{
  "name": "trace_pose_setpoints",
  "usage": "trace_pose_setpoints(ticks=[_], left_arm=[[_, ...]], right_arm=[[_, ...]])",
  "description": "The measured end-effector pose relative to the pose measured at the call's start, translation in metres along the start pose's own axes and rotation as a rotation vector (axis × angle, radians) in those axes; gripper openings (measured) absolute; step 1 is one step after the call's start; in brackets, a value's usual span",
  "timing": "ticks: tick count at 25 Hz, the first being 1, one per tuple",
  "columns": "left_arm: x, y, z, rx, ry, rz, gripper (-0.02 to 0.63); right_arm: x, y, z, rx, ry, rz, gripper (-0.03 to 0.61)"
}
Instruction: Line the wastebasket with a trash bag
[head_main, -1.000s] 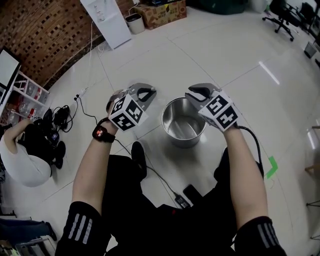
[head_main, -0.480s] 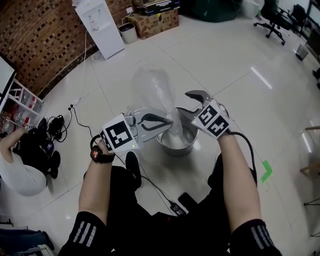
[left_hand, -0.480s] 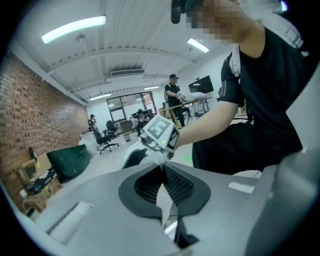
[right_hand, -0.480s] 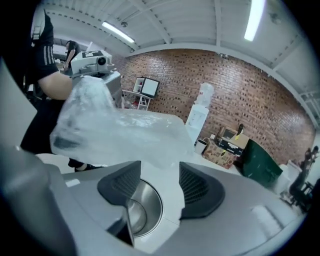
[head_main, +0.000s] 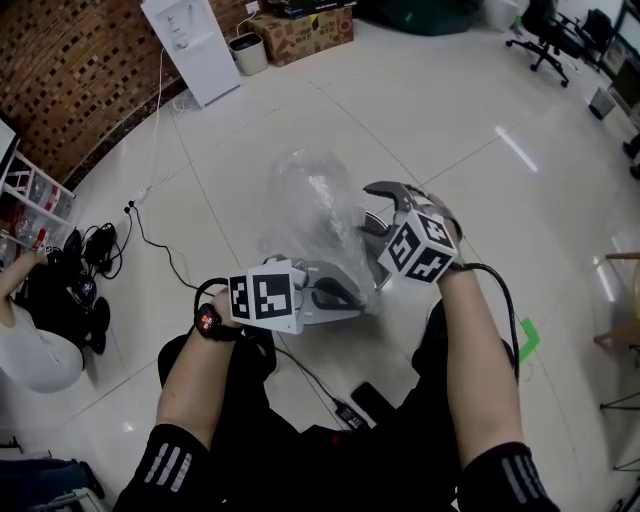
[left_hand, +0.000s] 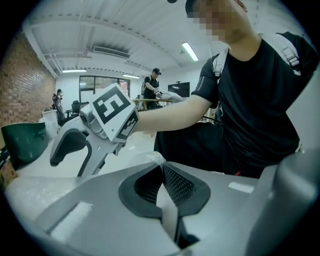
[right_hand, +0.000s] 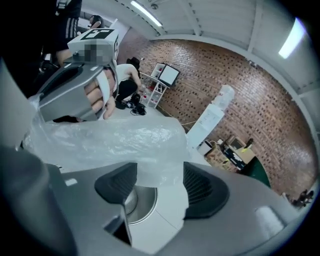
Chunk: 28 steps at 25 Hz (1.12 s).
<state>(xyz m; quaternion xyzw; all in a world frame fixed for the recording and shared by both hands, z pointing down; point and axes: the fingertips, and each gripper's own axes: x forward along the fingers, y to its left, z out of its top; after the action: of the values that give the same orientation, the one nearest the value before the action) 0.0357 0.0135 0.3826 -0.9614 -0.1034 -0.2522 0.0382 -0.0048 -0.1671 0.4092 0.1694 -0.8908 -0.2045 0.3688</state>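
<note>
- Head view: the left gripper (head_main: 345, 295) is clamped on an edge of the clear trash bag (head_main: 315, 200), which billows up in front of the person. The right gripper (head_main: 378, 210) stands close beside the bag with its jaws spread wide. The bag covers nearly all of the wastebasket here.
- The floor (head_main: 480, 130) is glossy white tile with a green tape mark (head_main: 528, 340). A brick wall (head_main: 70, 60), a white water dispenser (head_main: 195, 45), a cardboard box (head_main: 300, 25) and an office chair (head_main: 545, 30) ring the space. Loose cables (head_main: 150, 230) trail across the tiles.
- Left gripper view: its pads meet tight, with a crumple of film pinched between them. Behind stands the person's dark shirt, and a ceiling with strip lights.
- Right gripper view: its jaws have just been opening. A fold of film hangs loose between the pads, and neither pad presses on it. Below them shows the steel wastebasket (right_hand: 140, 200), on the floor right under the bag.
- Risk: only 1 grip holds the bag. If the left gripper pulls on, the film may slide out of the right jaws, and the mouth would then collapse instead of spreading over the rim.
- Risk: closing on a bunched fold could pinch 2 layers together and seal the mouth. A snag on the rim could tear the thin film.
</note>
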Motion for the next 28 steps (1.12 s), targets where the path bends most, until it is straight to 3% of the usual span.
trace_pose_setpoints(ticks=[3,4,6,7,12,15,20,25,28], left_arm=[[0.001,-0.002,0.001,0.003,-0.012,-0.022,-0.006],[0.001,-0.002,0.002,0.003,-0.020,-0.024,-0.006],[0.000,-0.001,0.004,0.004,-0.030,-0.019,-0.006],[-0.002,0.001,0.004,0.005,-0.032,-0.010,-0.006],[-0.032,0.027,0.001,0.012,-0.052,0.142,-0.005],[-0.061,0.049,0.000,0.012,-0.066,0.273,0.054],[-0.093,0.068,-0.007,-0.032,-0.089,0.338,0.113],[-0.117,0.089,-0.016,-0.074,-0.075,0.417,0.129],[-0.119,0.106,-0.034,-0.111,0.011,0.486,0.129]], right_arm=[[0.022,0.033,0.000,-0.052,0.046,0.116,0.278],[0.028,0.043,-0.001,-0.068,0.056,0.138,0.224],[0.035,0.055,-0.001,-0.077,0.057,0.159,0.054],[0.037,0.058,-0.001,-0.072,0.054,0.162,0.006],[0.028,0.043,-0.009,0.012,0.068,0.134,0.006],[0.009,0.034,-0.022,0.077,0.095,0.159,0.006],[-0.022,0.045,-0.059,0.145,0.180,0.257,0.006],[-0.040,0.082,-0.088,0.213,0.263,0.444,0.006],[-0.040,0.107,-0.102,0.214,0.318,0.542,0.006]])
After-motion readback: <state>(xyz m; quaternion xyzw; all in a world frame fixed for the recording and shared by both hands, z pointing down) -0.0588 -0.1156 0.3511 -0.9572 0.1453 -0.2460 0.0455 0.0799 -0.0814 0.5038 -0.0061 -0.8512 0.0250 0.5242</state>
